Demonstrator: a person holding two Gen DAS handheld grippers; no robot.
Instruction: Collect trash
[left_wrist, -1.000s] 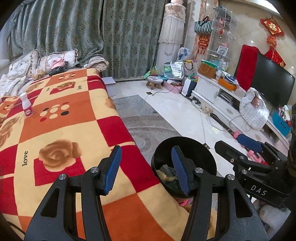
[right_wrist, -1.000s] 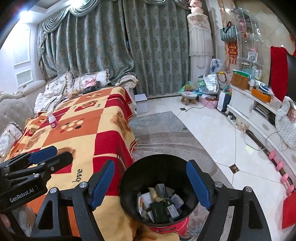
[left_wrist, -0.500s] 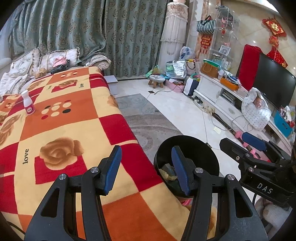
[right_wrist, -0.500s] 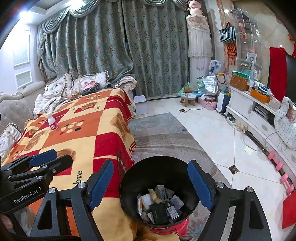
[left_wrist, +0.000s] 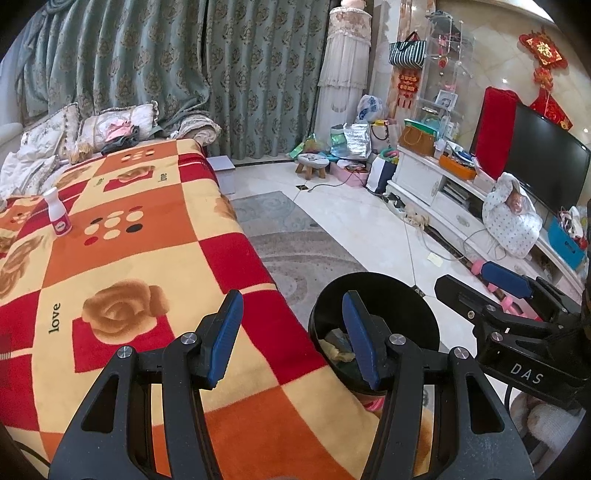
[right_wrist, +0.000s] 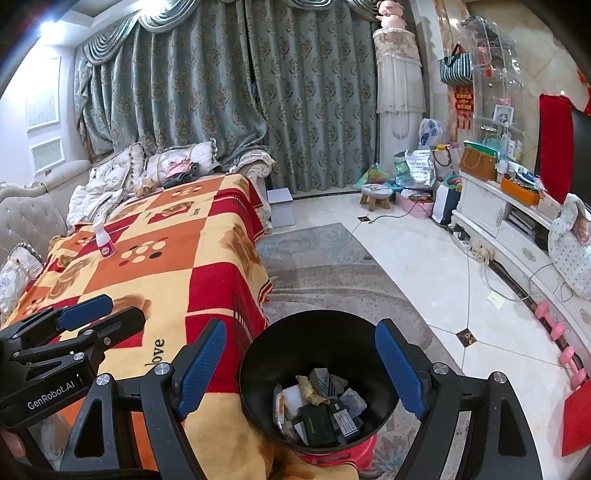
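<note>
Landmark for all positions: black trash bin (right_wrist: 319, 380), standing on the floor at the near corner of the blanket-covered table.

Far left of the bin, well apart: small white bottle with pink label (right_wrist: 104, 242), upright on the checked orange, red and yellow blanket (right_wrist: 177, 254). In the left wrist view the same bottle (left_wrist: 58, 217) stands toward the far left of the blanket (left_wrist: 122, 258).

Left of the bin: left gripper (left_wrist: 293, 334), over the blanket's near edge. Blue pads apart, nothing between them. Its right finger overlaps the bin's rim in that view; contact cannot be confirmed. From the right wrist view the left gripper (right_wrist: 92, 317) shows side-on, above the blanket.

At the bin: right gripper (right_wrist: 301, 371) directly above the opening. Jaws spread wide, one finger to each side of the bin mouth, empty.

Inside the bin: trash (right_wrist: 319, 406), a heap of crumpled wrappers, paper scraps and a dark packet, lying at the bottom. A red base shows below the bin.

Behind the bin: grey patterned rug (right_wrist: 332, 273).

Right of the bin, apart: pink dumbbells (right_wrist: 561, 339) on the tile floor by the white TV cabinet (right_wrist: 491, 218).
</note>
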